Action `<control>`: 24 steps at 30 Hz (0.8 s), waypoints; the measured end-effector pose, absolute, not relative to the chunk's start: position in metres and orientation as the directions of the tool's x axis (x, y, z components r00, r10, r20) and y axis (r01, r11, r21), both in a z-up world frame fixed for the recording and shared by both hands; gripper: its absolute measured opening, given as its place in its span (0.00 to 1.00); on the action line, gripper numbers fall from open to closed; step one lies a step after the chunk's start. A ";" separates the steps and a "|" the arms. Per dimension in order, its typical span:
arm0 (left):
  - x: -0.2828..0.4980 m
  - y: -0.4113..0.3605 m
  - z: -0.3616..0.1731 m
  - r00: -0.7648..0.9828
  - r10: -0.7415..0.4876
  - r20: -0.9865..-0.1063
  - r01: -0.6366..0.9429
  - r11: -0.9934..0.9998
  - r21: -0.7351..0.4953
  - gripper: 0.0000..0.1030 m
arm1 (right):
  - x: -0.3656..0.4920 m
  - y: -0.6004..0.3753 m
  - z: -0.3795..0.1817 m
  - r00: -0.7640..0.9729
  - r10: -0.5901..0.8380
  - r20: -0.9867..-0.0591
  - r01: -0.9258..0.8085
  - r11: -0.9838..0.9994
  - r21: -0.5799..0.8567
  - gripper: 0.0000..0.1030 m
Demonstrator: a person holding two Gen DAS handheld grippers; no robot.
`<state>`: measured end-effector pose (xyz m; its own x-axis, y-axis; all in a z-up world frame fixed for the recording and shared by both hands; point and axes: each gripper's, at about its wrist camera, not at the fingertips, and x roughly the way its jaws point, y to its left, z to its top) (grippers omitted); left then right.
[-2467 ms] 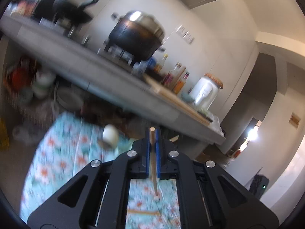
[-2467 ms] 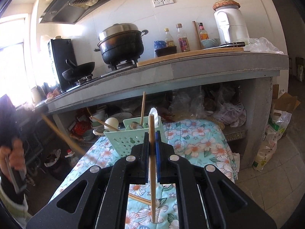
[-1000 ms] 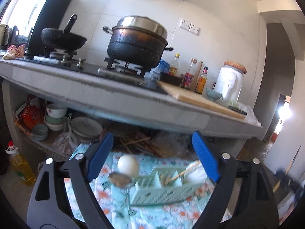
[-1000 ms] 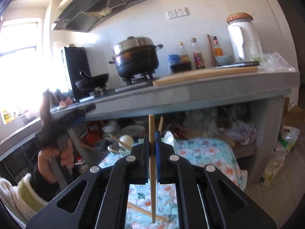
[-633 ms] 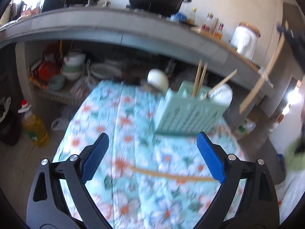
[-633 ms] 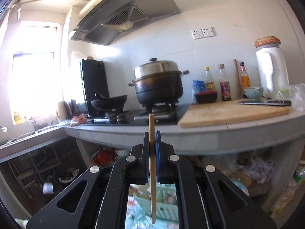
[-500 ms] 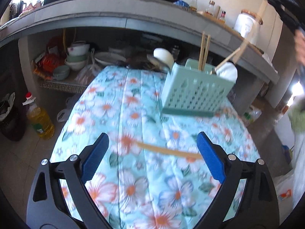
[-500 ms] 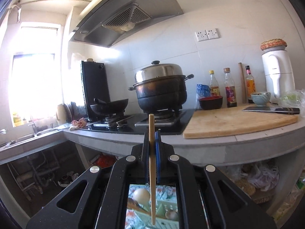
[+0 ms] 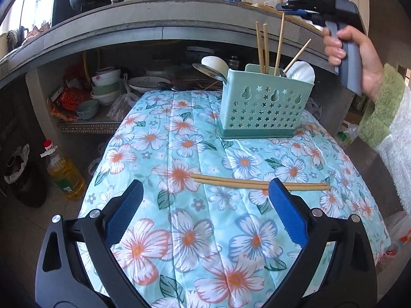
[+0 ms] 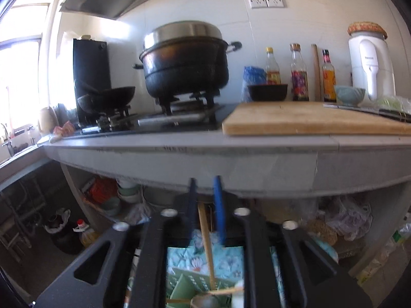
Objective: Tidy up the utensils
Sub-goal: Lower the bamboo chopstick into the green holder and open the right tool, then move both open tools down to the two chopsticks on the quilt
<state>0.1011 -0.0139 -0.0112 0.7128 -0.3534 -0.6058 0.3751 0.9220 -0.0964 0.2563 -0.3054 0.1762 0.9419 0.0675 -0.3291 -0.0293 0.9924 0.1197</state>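
A mint green utensil holder stands at the far side of the flowered tablecloth. It holds several wooden chopsticks, a metal spoon and white spoons. Two chopsticks lie flat on the cloth just beyond my left gripper, which is open and empty. My right gripper hovers above the holder with its jaws slightly apart. A chopstick stands loose between them, its lower end in the holder. In the left wrist view the right gripper's body is above the holder.
A grey counter overhangs the table's far side, carrying a black pot, a wok, a wooden cutting board and bottles. Bowls and plates fill the shelf beneath. An oil bottle stands on the floor at left.
My right gripper has opened slightly and the chopstick has dropped into the holder. My left gripper, which let its chopstick go earlier, has swung down toward the two chopsticks on the cloth.
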 end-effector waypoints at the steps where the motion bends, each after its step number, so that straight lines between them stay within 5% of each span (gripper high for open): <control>1: 0.102 -0.014 -0.012 0.711 -0.354 -0.608 0.375 0.922 -0.099 0.91 | 0.253 -0.309 0.175 0.944 0.069 -0.323 -0.027 0.991 0.133 0.43; 16: 0.103 -0.021 -0.018 0.678 -0.391 -0.623 0.393 0.908 -0.142 0.92 | 0.116 -0.352 0.187 0.964 0.093 -0.248 -0.024 0.963 0.269 0.60; 24: 0.105 -0.033 -0.029 0.633 -0.385 -0.672 0.394 0.907 -0.149 0.92 | 0.075 -0.338 0.115 0.860 0.087 -0.504 0.040 0.971 0.236 0.69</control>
<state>0.1047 -0.0335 -0.0288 0.6327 -0.3850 -0.6719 0.3939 0.9070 -0.1488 0.0754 -0.3385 0.1151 0.8595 0.0872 -0.5036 0.0397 0.9709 0.2360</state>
